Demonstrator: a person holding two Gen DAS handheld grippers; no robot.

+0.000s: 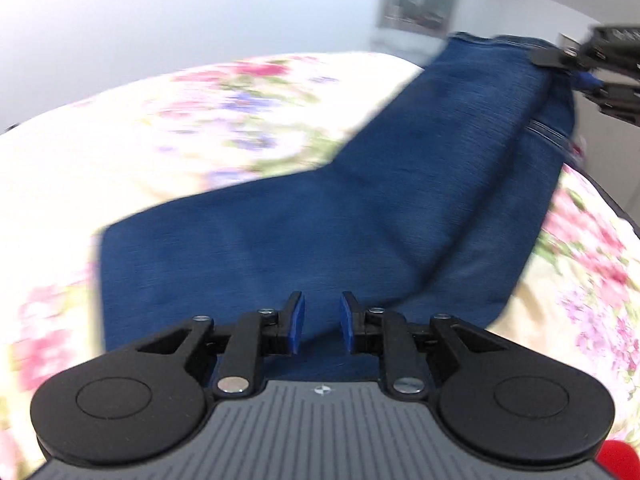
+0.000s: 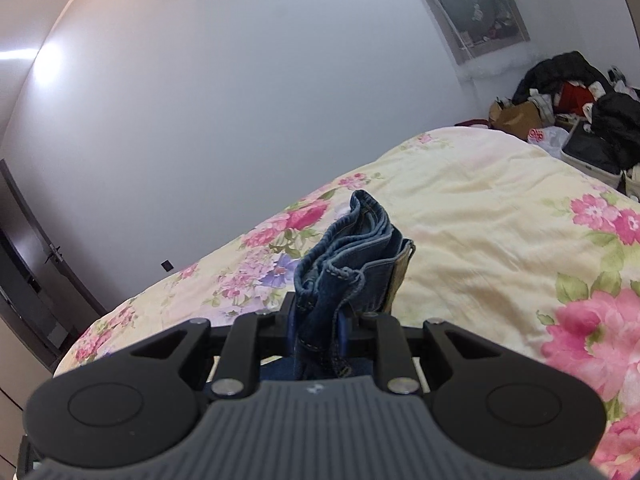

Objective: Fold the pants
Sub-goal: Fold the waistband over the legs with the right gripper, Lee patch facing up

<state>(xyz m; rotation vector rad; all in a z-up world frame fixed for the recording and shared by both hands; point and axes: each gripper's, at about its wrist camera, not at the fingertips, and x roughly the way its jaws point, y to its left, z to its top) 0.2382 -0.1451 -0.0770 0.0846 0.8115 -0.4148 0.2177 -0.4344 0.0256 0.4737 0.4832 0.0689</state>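
Note:
Dark blue jeans lie across a floral bedspread, running from low centre up to the far right in the left wrist view. My left gripper is open, its blue pads apart just above the near part of the jeans, holding nothing. My right gripper is shut on a bunched waistband end of the jeans, which sticks up between its fingers. The right gripper also shows in the left wrist view, lifting the far end of the jeans off the bed.
The bed with its cream floral cover fills the area. A pile of clothes and bags sits beyond the bed's far right. A white wall stands behind, with a dark door at left.

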